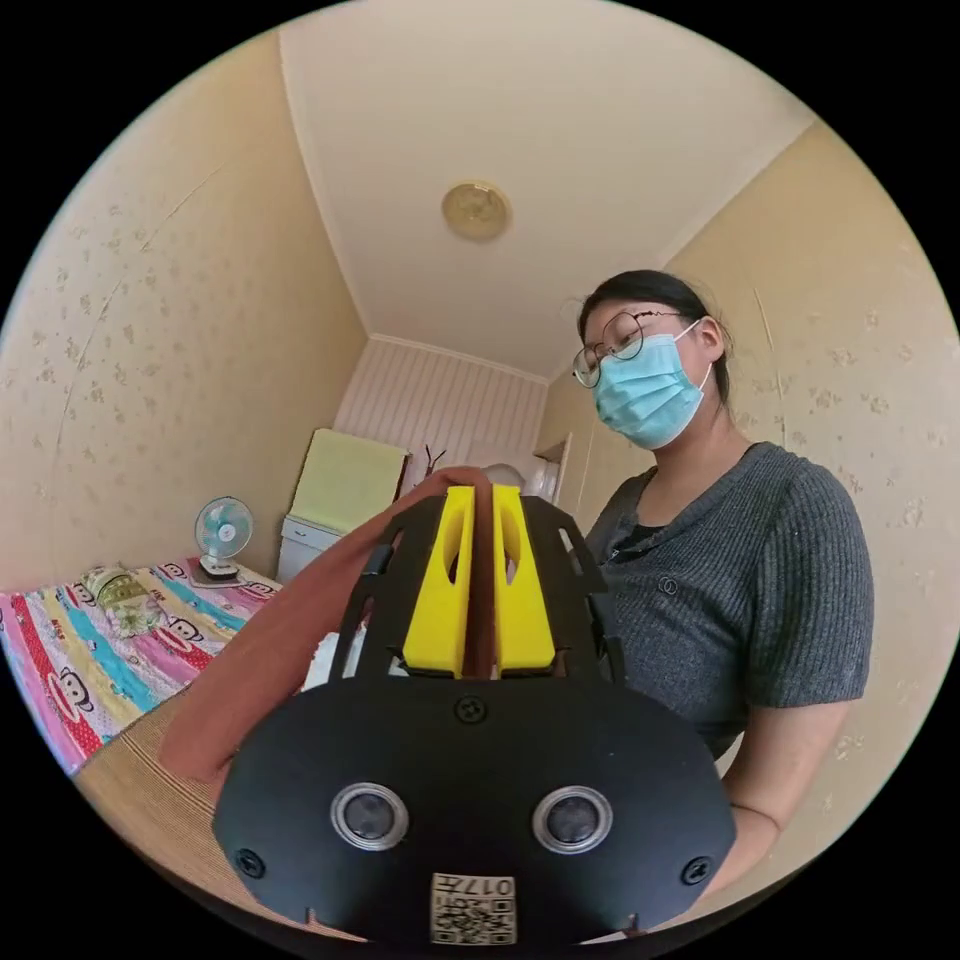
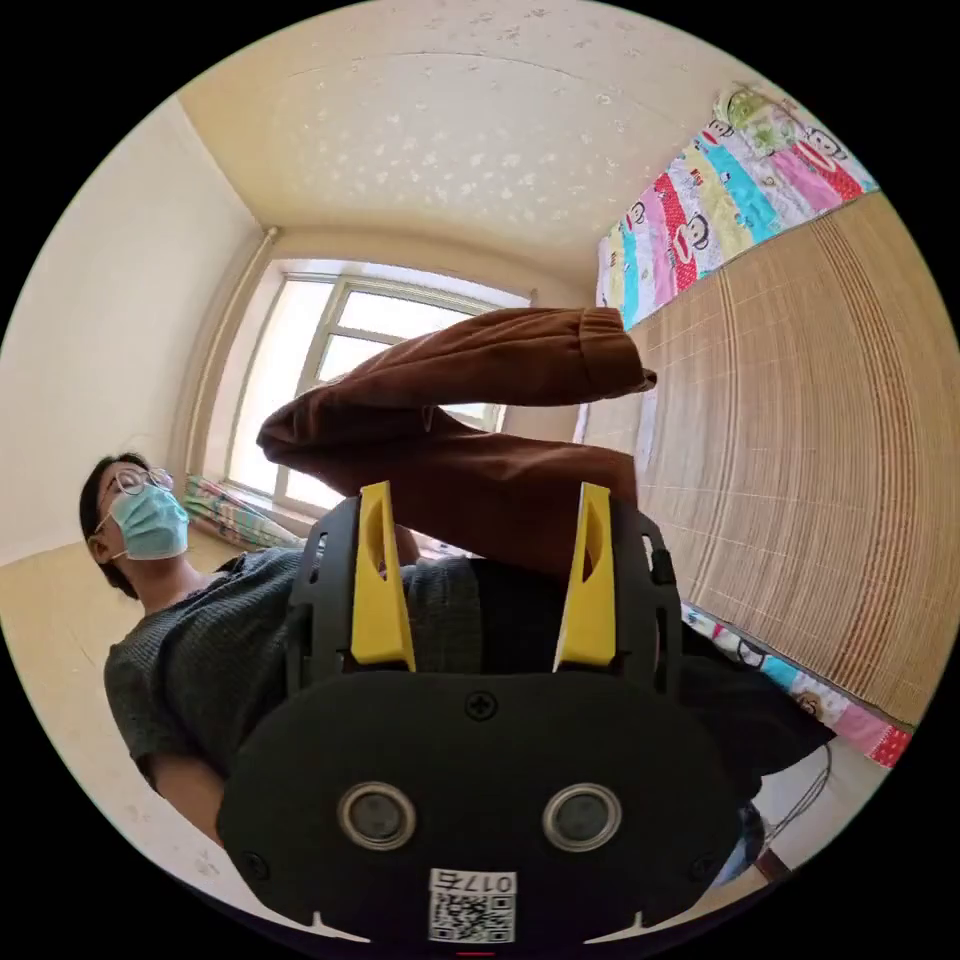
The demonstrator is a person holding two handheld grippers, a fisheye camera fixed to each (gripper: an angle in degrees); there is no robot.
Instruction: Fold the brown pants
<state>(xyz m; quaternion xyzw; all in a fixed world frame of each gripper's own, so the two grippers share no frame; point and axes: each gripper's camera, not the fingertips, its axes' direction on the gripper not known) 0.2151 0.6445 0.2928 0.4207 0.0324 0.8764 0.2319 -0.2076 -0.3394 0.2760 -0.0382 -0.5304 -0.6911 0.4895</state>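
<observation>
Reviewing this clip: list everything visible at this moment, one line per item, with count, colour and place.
brown pants: one, brown, held up in the air, a fold pinched in the left hand-held gripper.
bamboo mat: one, tan, on the bed.
cartoon-print sheet: one, striped pink, blue and yellow, beside the mat.
desk fan: one, white and teal, at the far end of the bed.
ceiling lamp: one, pale gold, on the ceiling.
window: one, bright, behind the pants.
person: one, grey knit top, standing by the bed.
left hand-held gripper: black body, yellow jaws, closed on the pants.
right hand-held gripper: black body, yellow jaws, apart, below the pants.
</observation>
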